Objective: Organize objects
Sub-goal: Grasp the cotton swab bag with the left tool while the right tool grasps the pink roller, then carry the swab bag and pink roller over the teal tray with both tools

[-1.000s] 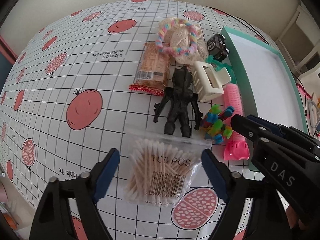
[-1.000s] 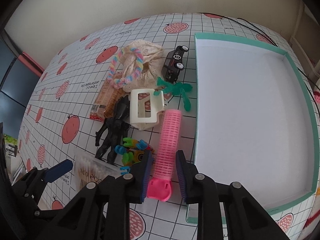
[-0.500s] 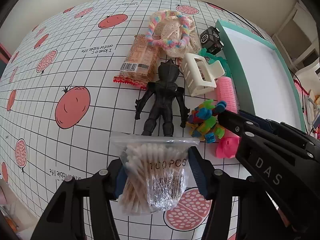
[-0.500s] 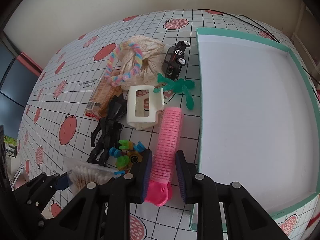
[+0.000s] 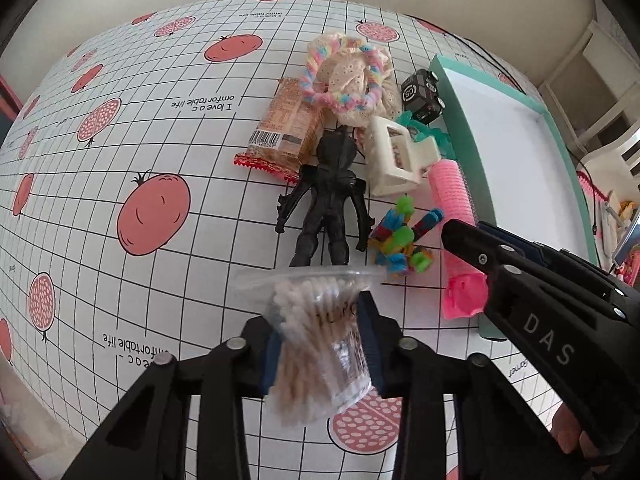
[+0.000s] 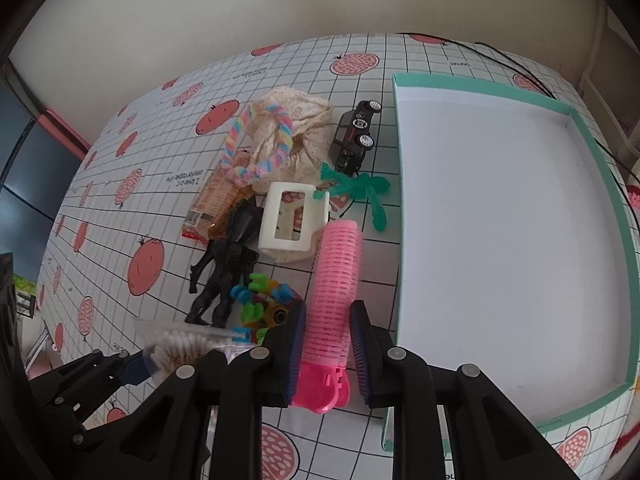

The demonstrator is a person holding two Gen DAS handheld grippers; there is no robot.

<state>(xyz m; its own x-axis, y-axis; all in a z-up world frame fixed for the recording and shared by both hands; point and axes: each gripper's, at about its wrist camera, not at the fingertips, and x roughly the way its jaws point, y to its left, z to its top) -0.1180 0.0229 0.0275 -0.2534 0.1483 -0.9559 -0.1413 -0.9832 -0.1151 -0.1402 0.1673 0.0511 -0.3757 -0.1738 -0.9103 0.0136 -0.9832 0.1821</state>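
Left tool (image 5: pixel 320 344) clamped on cotton swab bag (image 5: pixel 316 344), lifted off bench (image 5: pixel 120 160). Right tool (image 6: pixel 326 352) closed around pink hair roller (image 6: pixel 334 280), near left of teal tray (image 6: pixel 400 208). Black figure (image 5: pixel 328 196), white claw clip (image 5: pixel 394 160) farther back.

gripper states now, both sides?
Left gripper: shut on the cotton swab bag.
Right gripper: shut on the pink hair roller.
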